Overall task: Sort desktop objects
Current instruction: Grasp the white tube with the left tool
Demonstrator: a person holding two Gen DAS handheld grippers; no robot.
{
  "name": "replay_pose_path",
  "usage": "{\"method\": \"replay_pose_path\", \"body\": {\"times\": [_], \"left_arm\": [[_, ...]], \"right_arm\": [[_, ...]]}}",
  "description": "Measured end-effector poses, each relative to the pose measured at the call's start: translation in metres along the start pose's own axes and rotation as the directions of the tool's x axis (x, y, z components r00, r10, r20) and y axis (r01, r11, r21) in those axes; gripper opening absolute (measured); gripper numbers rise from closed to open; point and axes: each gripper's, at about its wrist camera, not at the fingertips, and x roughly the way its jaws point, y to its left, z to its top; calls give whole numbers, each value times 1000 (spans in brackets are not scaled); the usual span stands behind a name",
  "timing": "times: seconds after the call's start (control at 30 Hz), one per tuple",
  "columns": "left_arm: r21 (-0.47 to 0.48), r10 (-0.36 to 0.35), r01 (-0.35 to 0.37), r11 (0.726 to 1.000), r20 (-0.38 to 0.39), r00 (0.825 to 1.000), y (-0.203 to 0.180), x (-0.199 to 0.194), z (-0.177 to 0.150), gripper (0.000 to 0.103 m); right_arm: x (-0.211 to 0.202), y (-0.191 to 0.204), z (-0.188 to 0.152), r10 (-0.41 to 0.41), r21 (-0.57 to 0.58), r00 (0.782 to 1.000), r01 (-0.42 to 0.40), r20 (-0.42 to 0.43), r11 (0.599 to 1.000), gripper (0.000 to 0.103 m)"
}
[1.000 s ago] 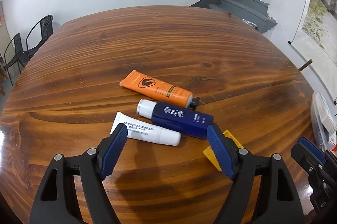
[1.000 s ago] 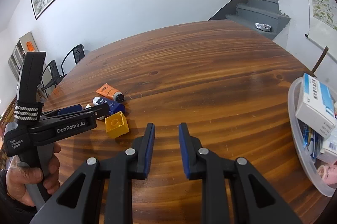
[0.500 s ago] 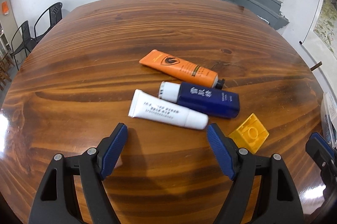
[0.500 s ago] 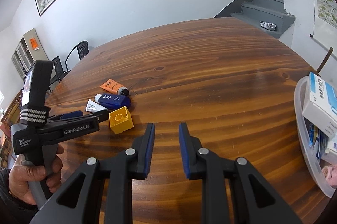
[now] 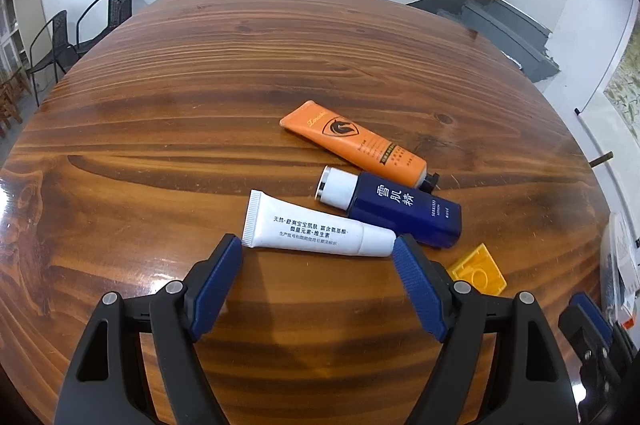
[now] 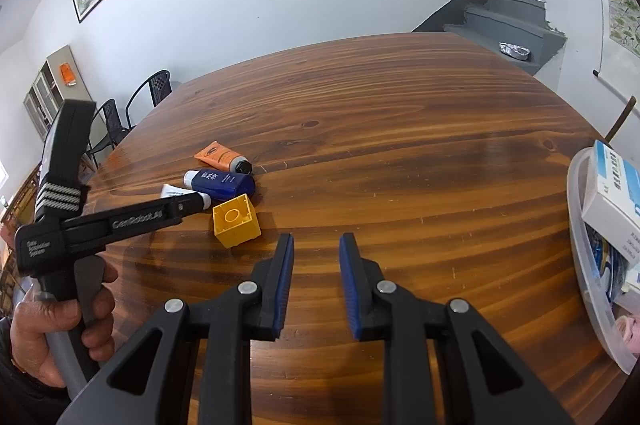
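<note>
A white tube (image 5: 316, 232) lies on the wooden table (image 5: 200, 85), with a dark blue bottle (image 5: 400, 210) behind it and an orange tube (image 5: 356, 142) farther back. A yellow block (image 5: 478, 270) sits to their right. My left gripper (image 5: 318, 247) is open, its fingertips at either end of the white tube, just short of it. My right gripper (image 6: 316, 245) is open with a narrow gap and empty, over bare table right of the yellow block (image 6: 236, 220). The orange tube (image 6: 222, 157), blue bottle (image 6: 222, 183) and white tube (image 6: 176, 192) also show in the right wrist view.
A clear plastic bin (image 6: 588, 265) with a white and blue box (image 6: 614, 197) and other items stands at the table's right edge. Black chairs (image 5: 76, 33) stand beyond the far left edge. Grey steps (image 6: 508, 25) are at the back right.
My left gripper has moved forward and down toward the white tube, which now lies between its fingertips. The right gripper has held almost still, its jaws slightly wider.
</note>
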Motion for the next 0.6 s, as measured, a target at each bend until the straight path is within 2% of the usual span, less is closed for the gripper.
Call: {"method": "replay_pose_path", "body": {"times": [0.2,0.4,0.5,0.6], "left_arm": [[-13,24,-24,1000,8,1000,0,3,6,82],[54,117,-117,992,5,993,8,4,3,82],[34,98,-98,995,0,995,23,0,3,82],[25,33,-33,999,-7,999,34,-2,5,82]], "right_arm": [[-1,3,-1,13,-11,1000,-13,-3,1000,26],[-2,4,-1,24,-13,1000,-24,-5,1000,26],[-2,2,-1,27,-10,1000,-27,-5,1000,26],[-1,2,-2,32,-7,999,-32,-9,999,26]]}}
